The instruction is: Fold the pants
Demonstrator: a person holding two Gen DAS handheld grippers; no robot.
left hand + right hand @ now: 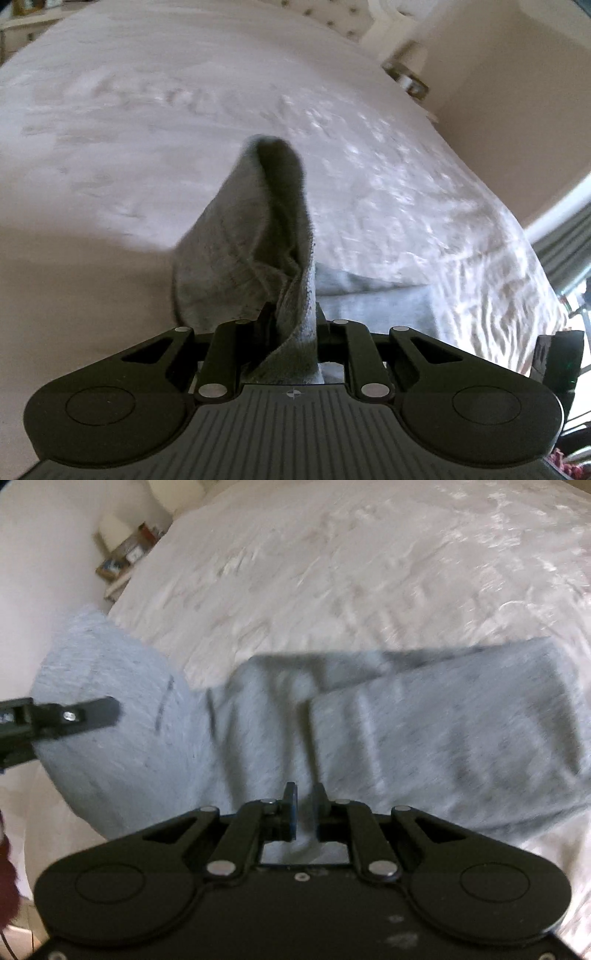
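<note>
Grey sweatpants [424, 731] lie across a bed with a white patterned cover [332, 572]. In the left wrist view my left gripper [291, 314] is shut on a bunched fold of the pants [251, 236], which stands up in front of the camera above the bed. In the right wrist view my right gripper [304, 794] is shut on the pants' near edge, with grey cloth pinched between its fingers. The left gripper [107, 709] also shows at the left of that view, holding up the lifted part of the pants. Both views are blurred.
A bedside shelf with small items [125, 557] stands by the wall beyond the bed. A padded headboard [332, 18] and another bedside table [410, 77] show in the left wrist view. Curtains [565, 240] hang at the right.
</note>
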